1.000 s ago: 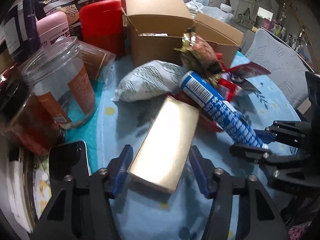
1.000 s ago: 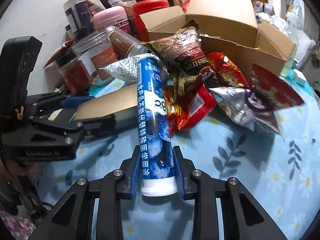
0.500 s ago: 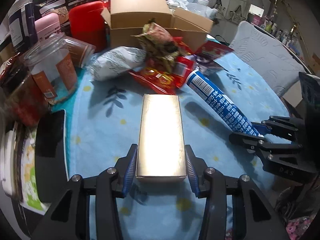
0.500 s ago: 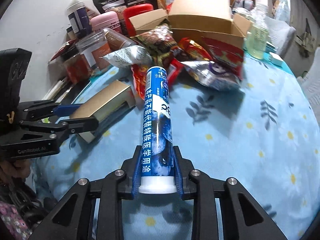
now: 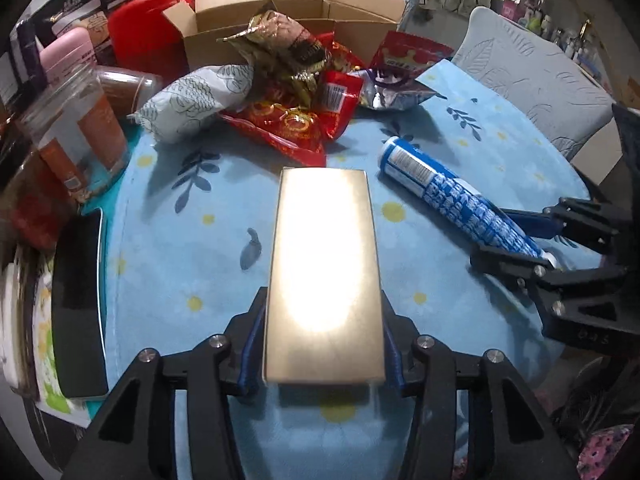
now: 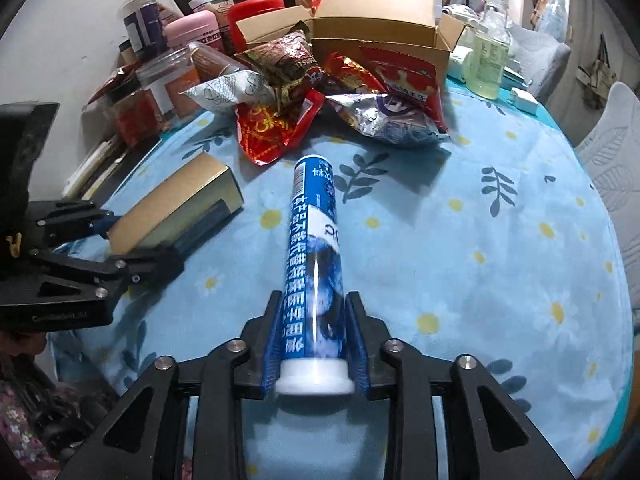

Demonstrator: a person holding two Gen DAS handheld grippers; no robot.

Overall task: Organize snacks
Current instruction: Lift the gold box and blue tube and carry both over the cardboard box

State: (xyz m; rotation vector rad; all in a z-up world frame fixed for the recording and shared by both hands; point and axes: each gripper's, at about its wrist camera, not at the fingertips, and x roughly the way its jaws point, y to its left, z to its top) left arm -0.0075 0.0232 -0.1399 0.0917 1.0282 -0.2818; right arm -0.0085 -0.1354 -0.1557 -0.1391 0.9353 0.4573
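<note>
**Left wrist and right wrist views: box and tube between loosening fingers**

Left wrist view puts our left gripper (image 5: 324, 340) at the bottom centre of the frame, with the gold box (image 5: 325, 272) lying lengthwise between its blue pads. Its jaws are opening, yet the pads appear to lie against the box's sides; we cannot tell whether a gap has formed. The box reaches up the middle of the frame over the blue flowered tablecloth (image 5: 180, 264).

Right wrist view shows our right gripper (image 6: 316, 348) at bottom centre, its jaws opening around the blue tube (image 6: 316, 248). The tube's white cap sits lowest in the frame, and narrow gaps show between the tube and the pads. The tube points up the frame toward the heap of snack bags (image 6: 320, 96).

At the top centre of both views stands an open cardboard box (image 6: 376, 12), just behind the bags. Jars (image 6: 168, 80) and canisters crowd the upper left. In the left wrist view a black phone (image 5: 78, 304) lies at the left edge, well apart from the gold box.
</note>
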